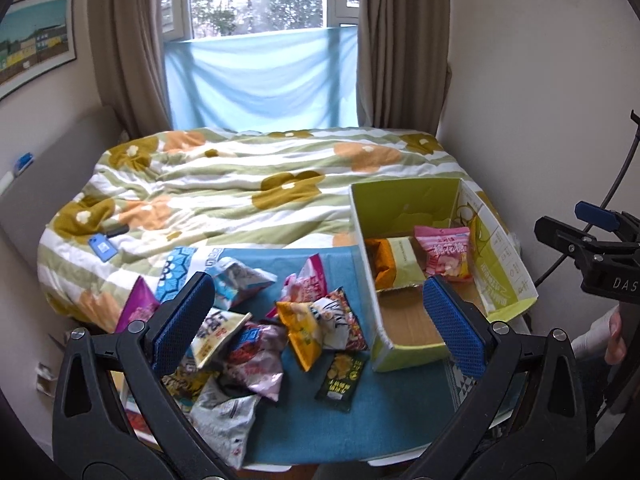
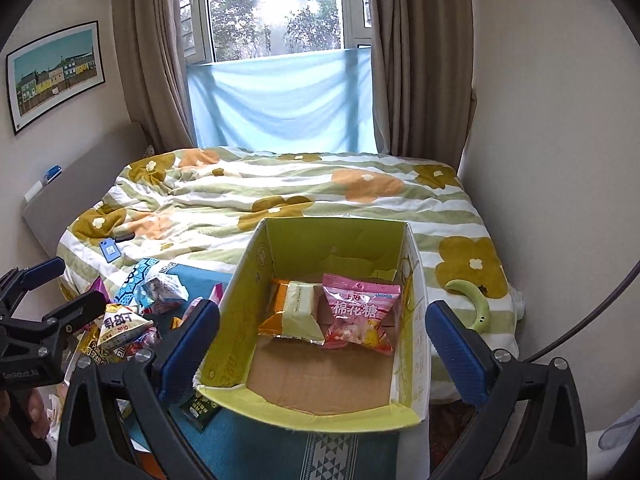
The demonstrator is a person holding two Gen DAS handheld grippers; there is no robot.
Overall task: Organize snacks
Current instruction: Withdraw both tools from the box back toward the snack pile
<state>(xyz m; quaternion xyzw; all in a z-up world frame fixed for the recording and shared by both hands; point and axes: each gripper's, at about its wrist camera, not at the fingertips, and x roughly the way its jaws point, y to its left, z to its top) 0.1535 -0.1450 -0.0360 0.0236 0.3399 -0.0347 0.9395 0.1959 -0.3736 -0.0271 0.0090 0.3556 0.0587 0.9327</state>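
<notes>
A pile of several snack packets point(image 1: 256, 340) lies on a blue mat point(image 1: 360, 432). To its right stands an open yellow-green cardboard box point(image 1: 404, 354). Inside it lie a pink marshmallow packet point(image 2: 360, 316) and an orange and pale green packet point(image 2: 294, 312). My left gripper point(image 1: 320, 320) is open and empty above the pile. My right gripper point(image 2: 324, 348) is open and empty, hovering over the box point(image 2: 236, 312). The right gripper also shows at the right edge of the left wrist view point(image 1: 600, 248). A dark green packet point(image 1: 340, 376) lies beside the box.
The mat lies at the foot of a bed with a flowered quilt point(image 1: 240, 192). A blue phone point(image 1: 103, 249) lies on the quilt. A green curved object point(image 2: 472, 300) lies right of the box. Walls stand close on the right; a window and curtains are behind.
</notes>
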